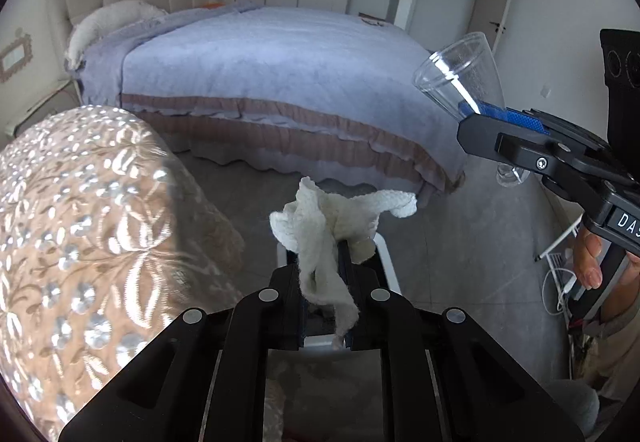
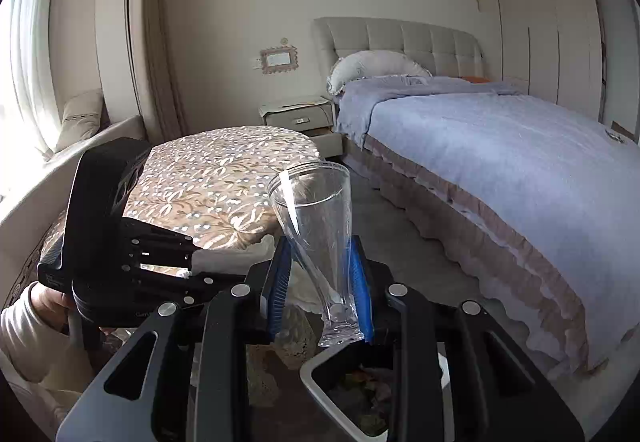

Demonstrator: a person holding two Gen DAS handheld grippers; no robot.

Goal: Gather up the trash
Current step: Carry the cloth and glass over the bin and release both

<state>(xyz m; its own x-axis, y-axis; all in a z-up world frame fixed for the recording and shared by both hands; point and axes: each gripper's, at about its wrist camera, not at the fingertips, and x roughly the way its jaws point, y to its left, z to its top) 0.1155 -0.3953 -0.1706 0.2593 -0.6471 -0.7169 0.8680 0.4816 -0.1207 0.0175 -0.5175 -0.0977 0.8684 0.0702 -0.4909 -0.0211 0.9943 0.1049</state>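
The left gripper [image 1: 322, 258] pinches a soft, light, crumpled white tissue [image 1: 340, 214]; the right gripper [image 2: 320, 282] squeezes a slippery, breakable clear plastic cup [image 2: 316, 226] near its bottom.

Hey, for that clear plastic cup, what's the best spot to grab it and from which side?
Probably low on the clear plastic cup, as the right gripper has it now: blue pads on opposite sides of the narrow lower body, just above the base. The cup tapers toward its foot, so the jaws span it there, while the wide thin rim would likely flex. Come side-on, across its axis.
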